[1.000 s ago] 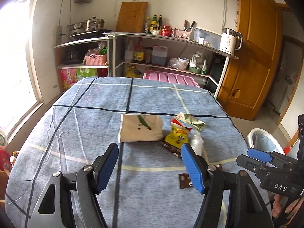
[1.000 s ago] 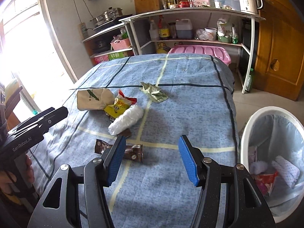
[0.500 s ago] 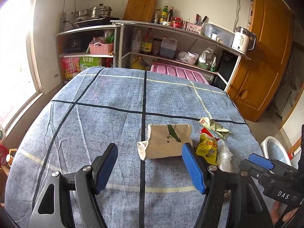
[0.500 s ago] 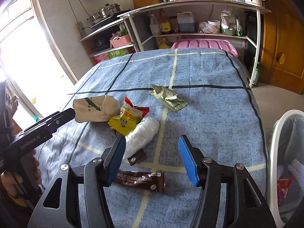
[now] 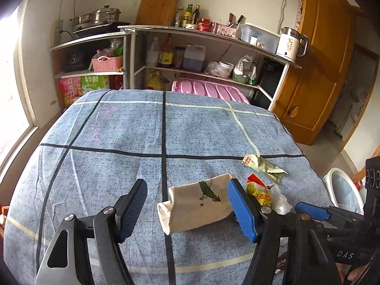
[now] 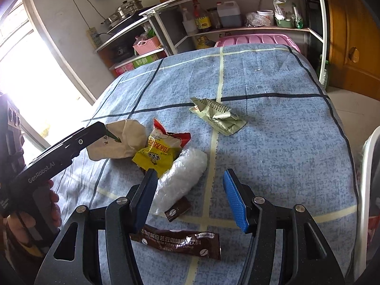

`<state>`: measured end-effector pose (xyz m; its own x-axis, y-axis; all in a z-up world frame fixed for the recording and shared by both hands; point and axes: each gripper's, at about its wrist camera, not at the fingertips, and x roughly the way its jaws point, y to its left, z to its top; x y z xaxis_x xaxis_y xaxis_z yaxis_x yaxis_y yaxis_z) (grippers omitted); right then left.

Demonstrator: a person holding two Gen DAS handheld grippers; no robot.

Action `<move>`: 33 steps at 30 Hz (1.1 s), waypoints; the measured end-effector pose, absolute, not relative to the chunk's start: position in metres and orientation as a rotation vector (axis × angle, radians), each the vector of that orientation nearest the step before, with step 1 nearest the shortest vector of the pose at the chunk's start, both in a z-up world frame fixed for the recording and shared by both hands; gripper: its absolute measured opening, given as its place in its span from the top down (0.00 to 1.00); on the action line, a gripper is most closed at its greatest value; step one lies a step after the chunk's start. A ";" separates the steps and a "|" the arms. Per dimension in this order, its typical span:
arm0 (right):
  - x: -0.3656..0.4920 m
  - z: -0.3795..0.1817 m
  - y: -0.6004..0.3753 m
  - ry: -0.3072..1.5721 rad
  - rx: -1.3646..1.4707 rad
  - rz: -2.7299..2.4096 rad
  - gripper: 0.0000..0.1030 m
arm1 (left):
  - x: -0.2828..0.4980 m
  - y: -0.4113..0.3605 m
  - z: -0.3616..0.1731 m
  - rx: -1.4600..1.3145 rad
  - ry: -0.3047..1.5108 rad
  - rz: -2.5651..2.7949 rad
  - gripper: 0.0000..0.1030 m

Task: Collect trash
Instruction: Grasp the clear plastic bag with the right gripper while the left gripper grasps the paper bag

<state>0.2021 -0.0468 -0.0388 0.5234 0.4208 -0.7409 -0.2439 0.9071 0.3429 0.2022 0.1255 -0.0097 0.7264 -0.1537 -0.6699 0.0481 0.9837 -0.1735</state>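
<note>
Centrally on the blue checked tablecloth [image 5: 118, 142] lay the litter: a beige paper bag [image 5: 197, 204] with a green leaf print, a yellow and red snack packet [image 6: 156, 152] just beside it, a crumpled clear plastic bag [image 6: 182, 175] touching that packet, a pale green wrapper [image 6: 218, 116] lying apart farther across the cloth, a long brown coffee sachet [image 6: 180, 242] nearest the table edge, and a small brown scrap [image 6: 178, 210] between the sachet and the plastic bag. The left gripper [image 5: 187, 211] stood with its jaws well apart and held nothing; seen from its own camera the paper bag lay between the two fingers, its right end hidden behind the blue right finger, and whether that finger touched the bag could not be told. The right gripper [image 6: 190, 199] was likewise open and empty, poised over the clear plastic bag and the small scrap, with its left finger overlapping the edge of the plastic bag in view; contact could not be confirmed. A person's hand [image 6: 28, 216] gripped the handle of the left tool. A white bin [image 5: 342, 190] with a liner stood on the floor beside the table's right edge. Metal shelving [image 5: 213, 47] with bottles, a kettle and a pink basket ran along the far wall, beside a wooden door [image 5: 320, 59].
</note>
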 end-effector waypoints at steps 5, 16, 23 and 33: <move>0.205 -0.043 -0.042 0.963 0.202 0.407 0.54 | 0.208 0.115 -0.016 -0.129 0.786 -0.140 0.32; 0.200 -0.046 -0.040 0.951 0.153 0.396 0.75 | 0.205 0.107 -0.020 -0.117 0.800 -0.149 0.54; 0.196 -0.046 -0.043 0.941 0.152 0.398 0.75 | 0.201 0.107 -0.022 -0.112 0.815 -0.151 0.75; 0.187 -0.042 -0.048 0.916 0.143 0.406 0.77 | 0.184 0.108 -0.016 -0.127 0.787 -0.128 0.80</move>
<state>0.1873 -0.0479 -0.0419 0.5399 0.3999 -0.7407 -0.2797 0.9152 0.2902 0.1837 0.1081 -0.0162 0.6988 -0.1617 -0.6968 0.0671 0.9846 -0.1612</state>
